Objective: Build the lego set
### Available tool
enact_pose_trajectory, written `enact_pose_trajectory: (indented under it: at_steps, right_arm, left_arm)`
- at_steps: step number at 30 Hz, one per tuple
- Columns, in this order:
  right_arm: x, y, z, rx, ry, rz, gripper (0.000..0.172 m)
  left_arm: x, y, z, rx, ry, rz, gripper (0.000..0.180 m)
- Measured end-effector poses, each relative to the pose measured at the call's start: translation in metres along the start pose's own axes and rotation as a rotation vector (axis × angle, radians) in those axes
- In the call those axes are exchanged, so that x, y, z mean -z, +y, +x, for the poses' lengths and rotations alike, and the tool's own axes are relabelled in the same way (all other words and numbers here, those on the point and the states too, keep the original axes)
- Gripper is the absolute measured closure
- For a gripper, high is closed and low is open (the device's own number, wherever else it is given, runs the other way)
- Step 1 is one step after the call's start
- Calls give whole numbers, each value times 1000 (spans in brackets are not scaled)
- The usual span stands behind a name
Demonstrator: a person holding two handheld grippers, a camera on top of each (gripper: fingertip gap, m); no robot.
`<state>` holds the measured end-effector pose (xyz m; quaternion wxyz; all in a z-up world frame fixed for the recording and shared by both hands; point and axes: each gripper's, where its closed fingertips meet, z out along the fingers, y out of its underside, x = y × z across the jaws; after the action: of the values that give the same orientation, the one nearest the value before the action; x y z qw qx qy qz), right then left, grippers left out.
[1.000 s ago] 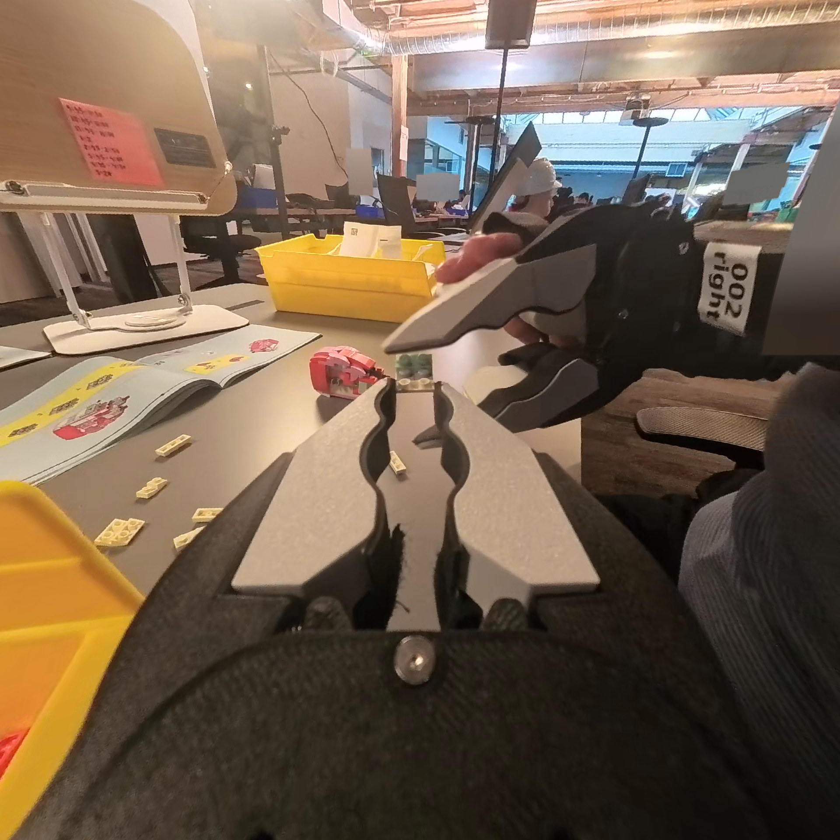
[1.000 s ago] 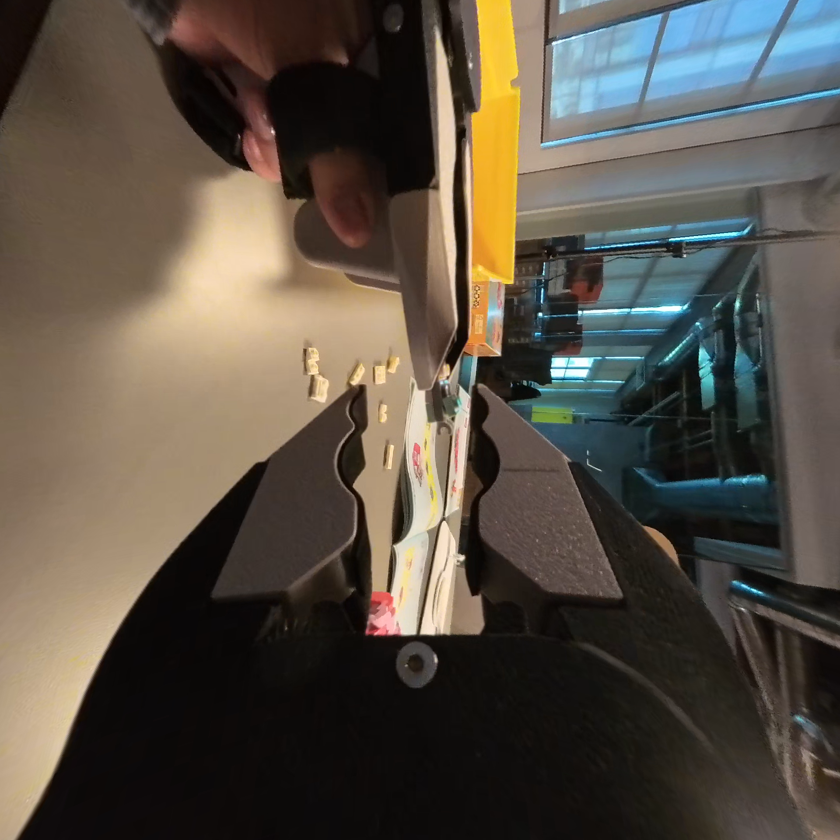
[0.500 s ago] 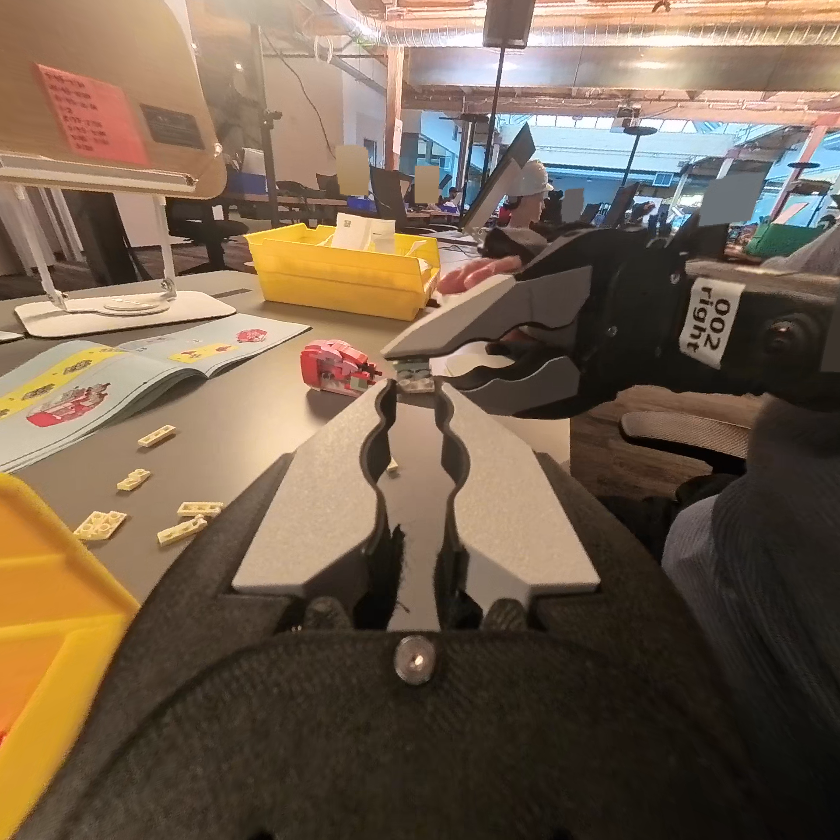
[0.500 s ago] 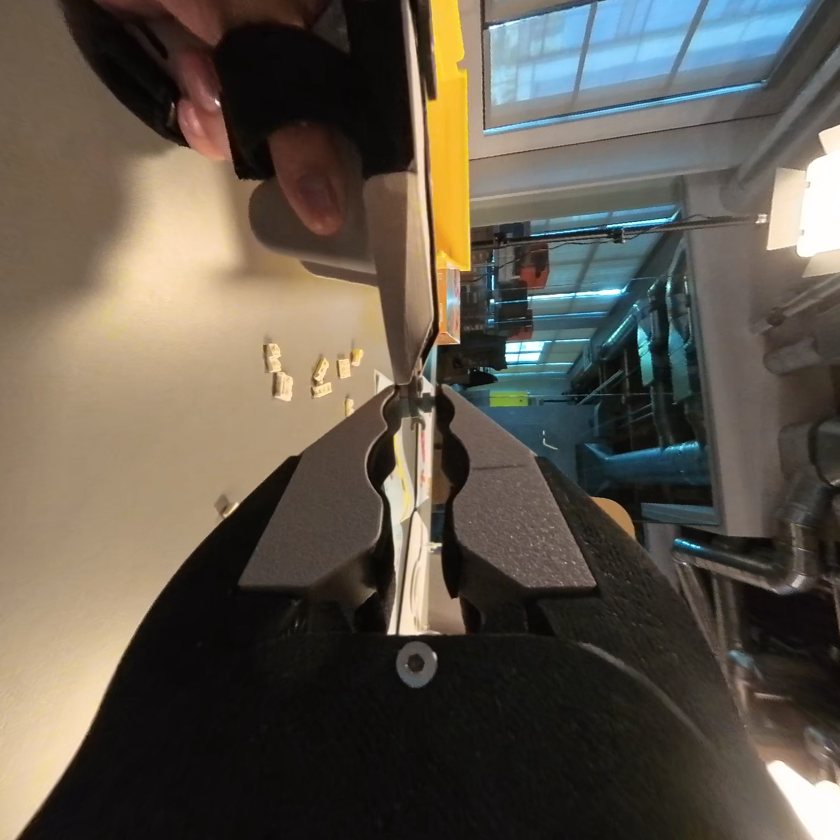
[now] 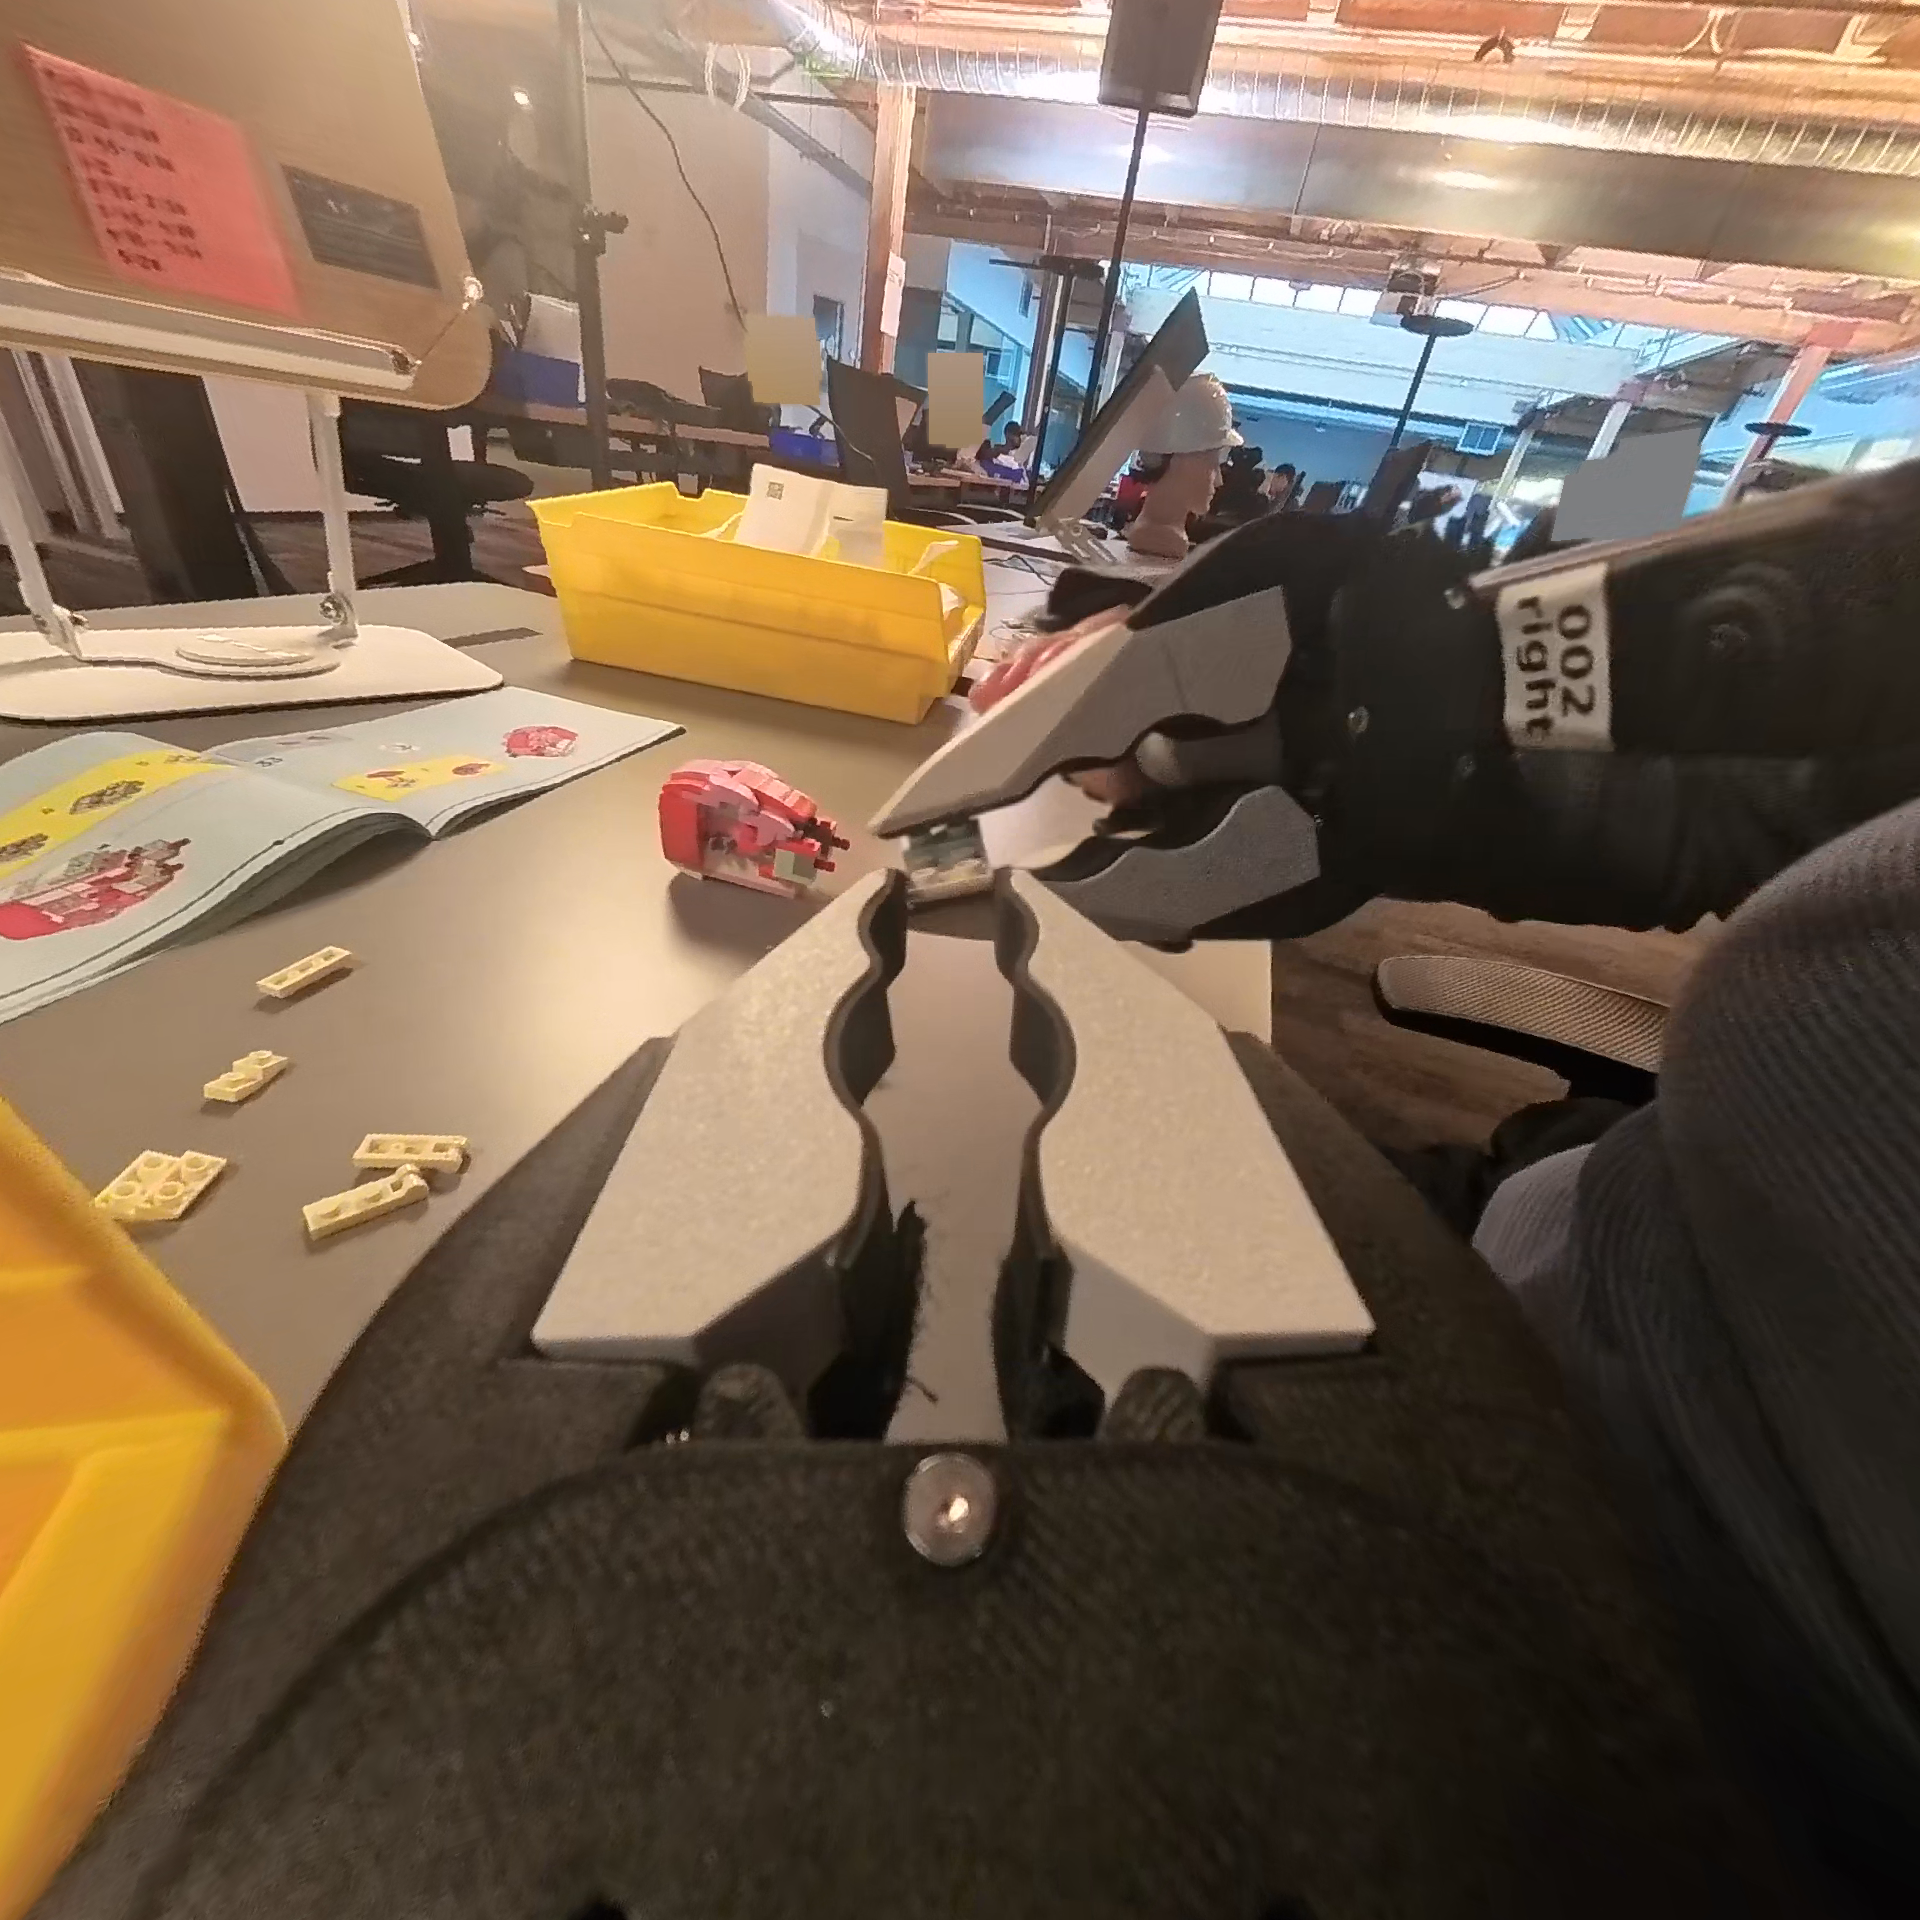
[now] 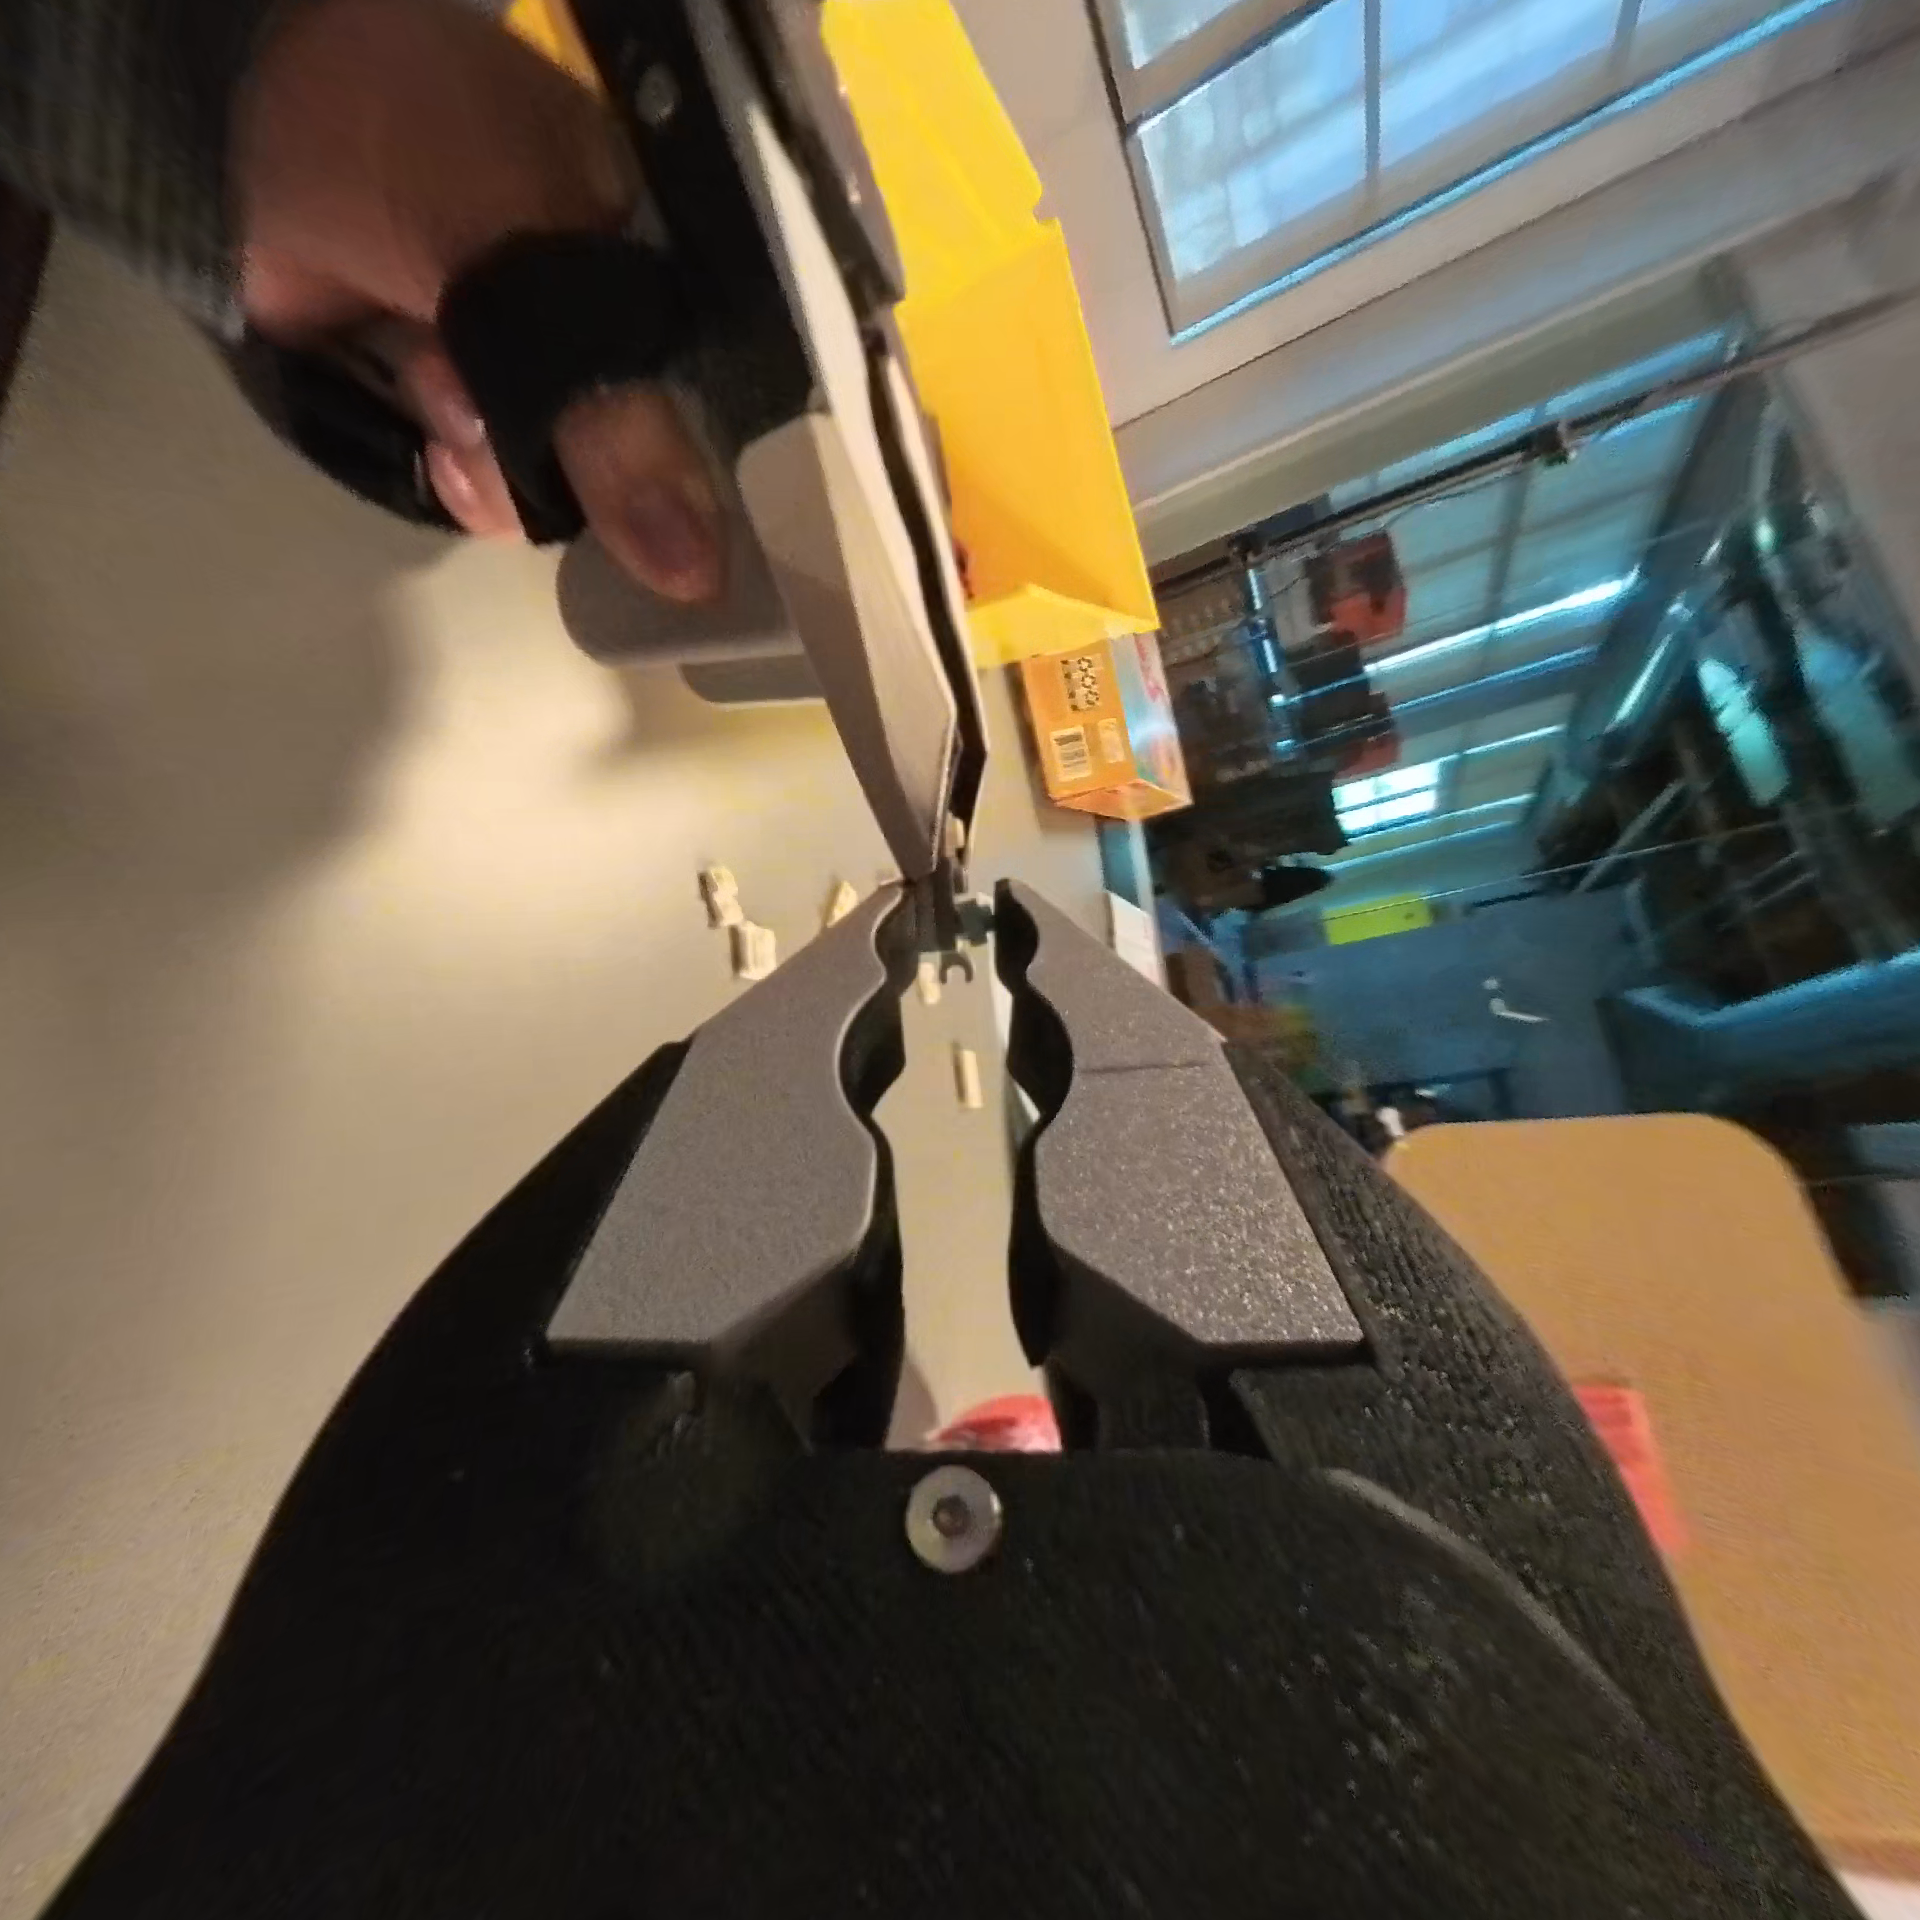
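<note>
1. Two tongs — the left tongs (image 5: 948,883) and the right tongs (image 5: 940,854), both closed on one small brick assembly (image 5: 943,871).
2. One red and pink brick model (image 5: 750,840) on the counter (image 5: 499,966).
3. Five loose cream plates (image 5: 303,970) in the left wrist view — some partly stacked, so the count is approximate.
4. One open instruction booklet (image 5: 260,800).
5. Two yellow bins — one far (image 5: 758,613), one near (image 5: 94,1455).
6. One orange box (image 6: 1101,727).
7. One white stand (image 5: 208,655).
</note>
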<state>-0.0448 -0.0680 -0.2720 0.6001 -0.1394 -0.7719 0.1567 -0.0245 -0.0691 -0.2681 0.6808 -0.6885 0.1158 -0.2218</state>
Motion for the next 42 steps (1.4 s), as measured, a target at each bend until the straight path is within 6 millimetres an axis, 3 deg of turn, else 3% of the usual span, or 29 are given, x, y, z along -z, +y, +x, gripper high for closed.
enact_pose_trajectory:
  at_steps: [5, 14, 24, 25, 26, 29, 33, 35, 38, 40, 42]
  right_arm:
    - [2, 0, -1, -65, -14, 22, 157]
    - [3, -2, 3, 83, 92, 12, 161]
    - [1, -5, 6, -44, 127, 16, 161]
    - [2, -6, 8, -66, 136, 33, 156]
    - [2, -6, 9, -72, 137, 40, 137]
    - [1, 4, 6, -94, 112, 25, 115]
    - [12, 23, 15, -20, 209, 67, 115]
    - [24, 38, 32, -119, 312, 122, 121]
    - [45, 83, 68, -407, 462, 148, 120]
    - [57, 113, 82, -468, 554, 142, 122]
    - [64, 130, 92, -489, 597, 147, 127]
  left_arm:
    - [-1, 1, 0, 2, 0, -7, 165]
    - [0, -3, 1, 47, 22, 24, 165]
    - [2, -7, 0, 81, 35, 58, 165]
    - [3, -7, -1, 81, 32, 64, 165]
    - [4, -8, -2, 84, 25, 71, 165]
    - [6, -10, -4, 92, 17, 90, 165]
    - [6, -12, -6, 67, -12, 100, 165]
    - [6, -12, -4, 33, -9, 101, 165]
    - [3, -9, 0, -26, -12, 81, 165]
    - [1, -8, 1, -44, -19, 67, 165]
    - [1, -8, 2, -55, -21, 66, 165]
